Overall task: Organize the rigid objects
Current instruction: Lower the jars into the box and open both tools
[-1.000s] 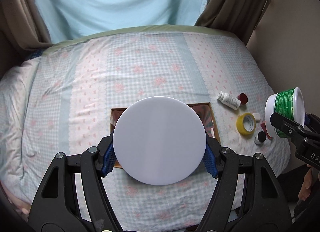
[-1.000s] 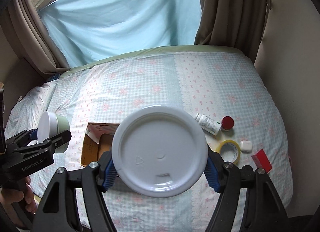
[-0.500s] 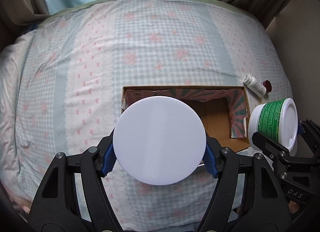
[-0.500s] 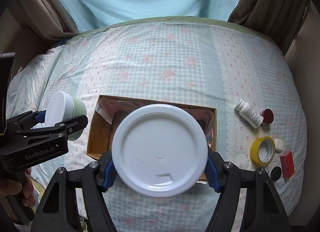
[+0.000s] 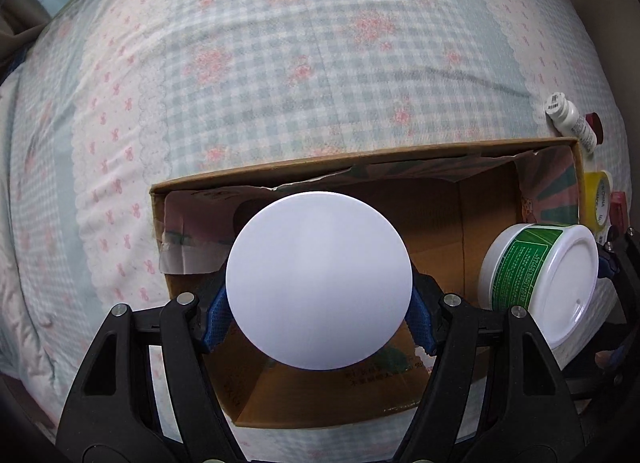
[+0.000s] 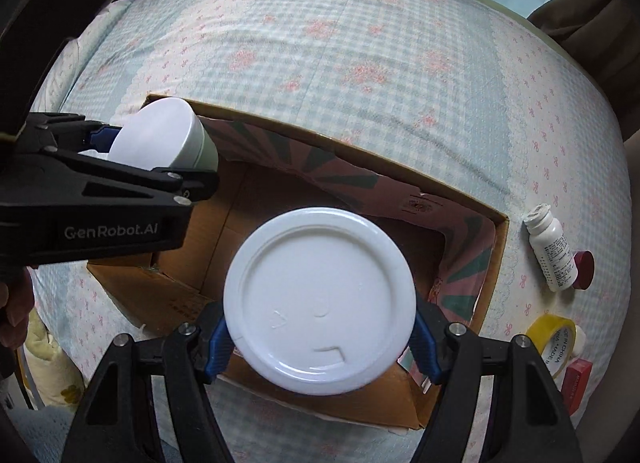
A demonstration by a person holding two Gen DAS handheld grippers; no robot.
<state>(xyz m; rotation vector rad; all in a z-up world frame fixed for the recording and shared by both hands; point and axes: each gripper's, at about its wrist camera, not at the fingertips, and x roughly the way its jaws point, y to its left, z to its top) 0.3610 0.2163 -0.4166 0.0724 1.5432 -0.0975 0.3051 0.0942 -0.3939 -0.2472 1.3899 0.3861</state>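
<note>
Clamped by the left gripper (image 5: 319, 313) across its width: a pale green jar (image 6: 168, 141) with a plain white end, hanging over the left part of the open cardboard box (image 5: 400, 171) on the bed (image 5: 280, 43). Clamped likewise by the right gripper (image 6: 319, 323) — a green-labelled white tub (image 5: 540, 275), poised over the box's right part. Lying on the bedspread beside the box — a small white bottle (image 6: 554, 255), a red cap (image 6: 584, 269), a yellow tape roll (image 6: 554, 341)
</note>
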